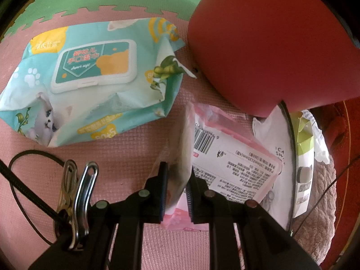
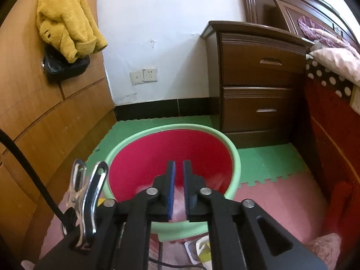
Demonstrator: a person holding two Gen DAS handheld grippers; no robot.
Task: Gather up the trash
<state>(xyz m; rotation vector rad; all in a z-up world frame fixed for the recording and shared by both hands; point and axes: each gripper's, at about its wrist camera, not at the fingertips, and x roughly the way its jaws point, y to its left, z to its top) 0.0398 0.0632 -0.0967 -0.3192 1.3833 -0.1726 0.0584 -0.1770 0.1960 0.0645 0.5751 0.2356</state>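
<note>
The left gripper (image 1: pixel 177 171) points down at the pink foam mat (image 1: pixel 126 157), its jaws clamped on a pink wrapper (image 1: pixel 225 157) with a barcode and small print on its white face. A teal wipes pack (image 1: pixel 90 78), crumpled, lies flat on the mat just left of the wrapper, apart from it. The red bin (image 1: pixel 270 45) stands at upper right, more scraps beside its base. The right gripper (image 2: pixel 178 168) hangs over the bin's (image 2: pixel 180 148) green-rimmed mouth, jaws slightly parted, nothing pressed between them; a blurred pink scrap (image 2: pixel 178 207) shows below the gap, inside the bin
</note>
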